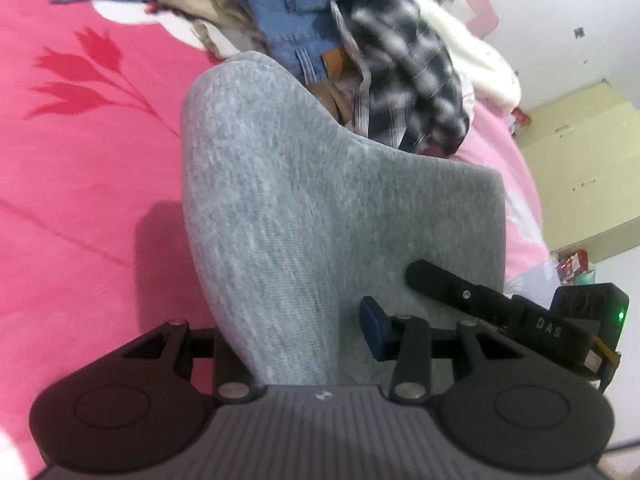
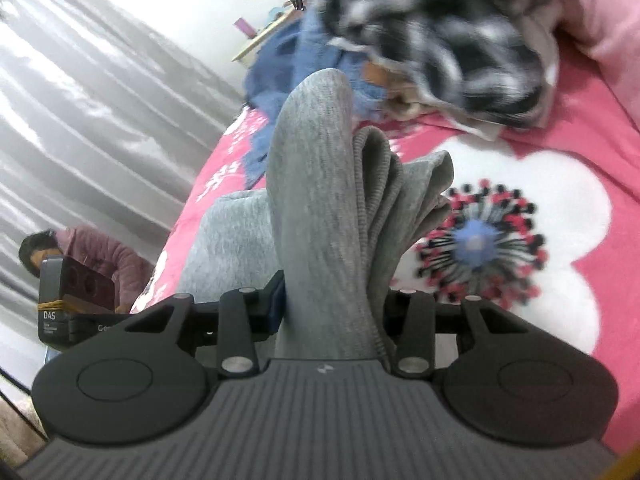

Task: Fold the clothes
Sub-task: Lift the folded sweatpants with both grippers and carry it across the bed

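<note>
Bed w/ pink floral blanket; heap of clothes on it: jeans, plaid shirt, tan & white items; grey garment nearer.

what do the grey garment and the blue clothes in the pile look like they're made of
Grey garment: looks like matte heathered cotton-type knit, with fine knit texture and a ribbed edge; exact fibre unclear.
Blue clothes: probably denim, given the stitched seams, belt loop and tan waistband patch.
</note>
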`<state>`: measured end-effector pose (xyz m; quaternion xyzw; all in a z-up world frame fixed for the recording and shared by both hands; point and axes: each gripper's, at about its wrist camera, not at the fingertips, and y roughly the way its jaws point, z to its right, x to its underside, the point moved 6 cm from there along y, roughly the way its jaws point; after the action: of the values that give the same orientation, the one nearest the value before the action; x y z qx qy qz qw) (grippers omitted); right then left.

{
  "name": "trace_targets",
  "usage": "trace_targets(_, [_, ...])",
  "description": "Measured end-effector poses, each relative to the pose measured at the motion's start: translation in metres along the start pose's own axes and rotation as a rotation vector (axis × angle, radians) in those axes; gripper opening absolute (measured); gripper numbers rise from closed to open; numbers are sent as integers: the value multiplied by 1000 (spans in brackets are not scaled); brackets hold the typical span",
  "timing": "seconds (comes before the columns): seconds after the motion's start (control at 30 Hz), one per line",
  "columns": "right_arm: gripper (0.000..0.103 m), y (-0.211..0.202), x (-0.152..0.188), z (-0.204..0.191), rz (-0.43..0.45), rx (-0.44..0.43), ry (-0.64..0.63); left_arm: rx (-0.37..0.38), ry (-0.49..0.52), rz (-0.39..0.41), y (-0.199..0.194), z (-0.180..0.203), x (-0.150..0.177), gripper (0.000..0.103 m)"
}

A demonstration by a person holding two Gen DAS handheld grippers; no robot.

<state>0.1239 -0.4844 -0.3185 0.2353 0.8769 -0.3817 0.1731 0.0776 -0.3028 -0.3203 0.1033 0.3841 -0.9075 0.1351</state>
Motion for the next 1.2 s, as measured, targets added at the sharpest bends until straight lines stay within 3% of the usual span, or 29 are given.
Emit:
trace_targets(0.13, [40, 0, 23, -28, -36, -15, -44, -4, -59, 49, -48, -35, 12, 42])
trace_targets(0.3, [40, 37, 38, -76, -121, -37, -91, -23, -148, 91, -97, -87, 23, 42])
trace_targets(0.47, [40, 104, 50, -153, -223, -96, -189, -51, -237, 169, -170, -160, 20, 43])
trace_targets(0.6, [40, 173, 54, -228, -301, -189, -307, -75, -336, 307, -242, -226, 7, 48])
trace_targets(0.7, [40, 238, 56, -293, -360, -302, -423, -107, -430, 432, -297, -278, -4, 49])
trace_targets(0.87, [40, 350, 64, -396, -490, -505, -567, -184, -502, 635, -378, -348, -10, 49])
trace_targets(0.97, [40, 404, 90, -417, -611, -506, -588, -213, -537, 753, -421, -384, -8, 50])
trace_targets(1.1, [41, 476, 124, -443, -773, -504, -614, -244, -670, 779, -417, -441, 12, 51])
trace_targets(1.2, [43, 530, 149, -463, -895, -501, -632, -279, -803, 662, -381, -487, 32, 46])
